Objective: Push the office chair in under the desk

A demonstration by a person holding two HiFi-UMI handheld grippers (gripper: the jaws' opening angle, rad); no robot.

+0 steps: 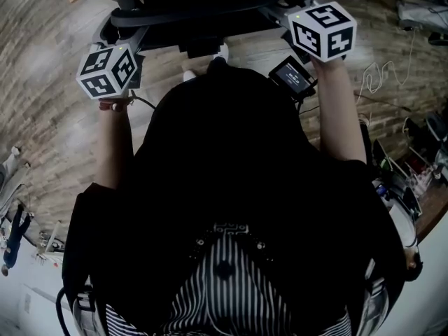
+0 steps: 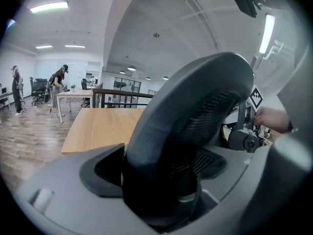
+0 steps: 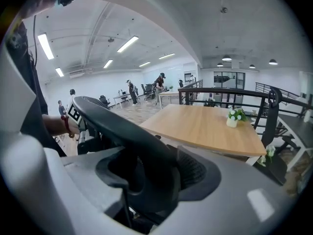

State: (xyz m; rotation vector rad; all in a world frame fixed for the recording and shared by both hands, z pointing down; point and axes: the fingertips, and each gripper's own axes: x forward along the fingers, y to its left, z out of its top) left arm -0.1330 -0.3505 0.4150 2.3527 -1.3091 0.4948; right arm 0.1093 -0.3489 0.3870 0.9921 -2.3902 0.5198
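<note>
The black office chair stands right in front of me, its top rim between both grippers. My left gripper is shut on the left end of the backrest rim, which fills the gap between its jaws. My right gripper is shut on the right end of the same rim, with mesh against its right pad. The light wooden desk lies just beyond the chair and also shows behind the rim as a tabletop in the left gripper view. The seat and wheels are hidden.
A small potted plant sits on the desk's far right. A black railing runs behind the desk. People stand at far tables. Cables and clutter lie on the wooden floor at my right.
</note>
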